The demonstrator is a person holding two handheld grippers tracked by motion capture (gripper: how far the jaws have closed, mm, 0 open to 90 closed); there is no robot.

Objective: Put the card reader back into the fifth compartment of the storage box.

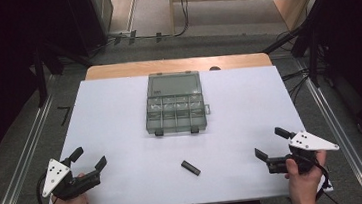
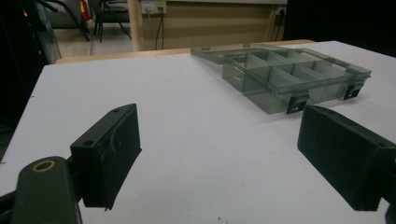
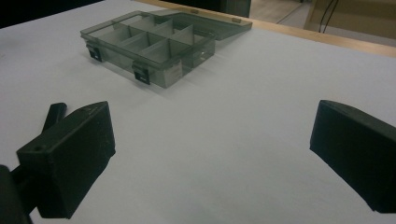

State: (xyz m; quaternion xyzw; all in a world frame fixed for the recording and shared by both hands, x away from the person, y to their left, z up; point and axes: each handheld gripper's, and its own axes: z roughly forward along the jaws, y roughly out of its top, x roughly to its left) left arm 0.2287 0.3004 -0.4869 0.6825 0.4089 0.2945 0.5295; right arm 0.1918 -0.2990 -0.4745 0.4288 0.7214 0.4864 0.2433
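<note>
Near the counter front edge, centre, lies a small black block, w/ clear compartment box behind, lid open. Left tool & right tool flank it, well apart, both jaws wide, empty.

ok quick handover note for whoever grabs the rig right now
Left tool: open, holding nothing, at the near left of the white table.
Right tool: open, holding nothing, at the near right.
Clear grey plastic compartment box: mid-table, lid open, compartments look empty.
Small black rectangular piece: lies flat on the table in front of the box, between the tools, touching neither.
Done: nothing picked up yet.
Left: probably pick up the piece and put it in the box.
</note>
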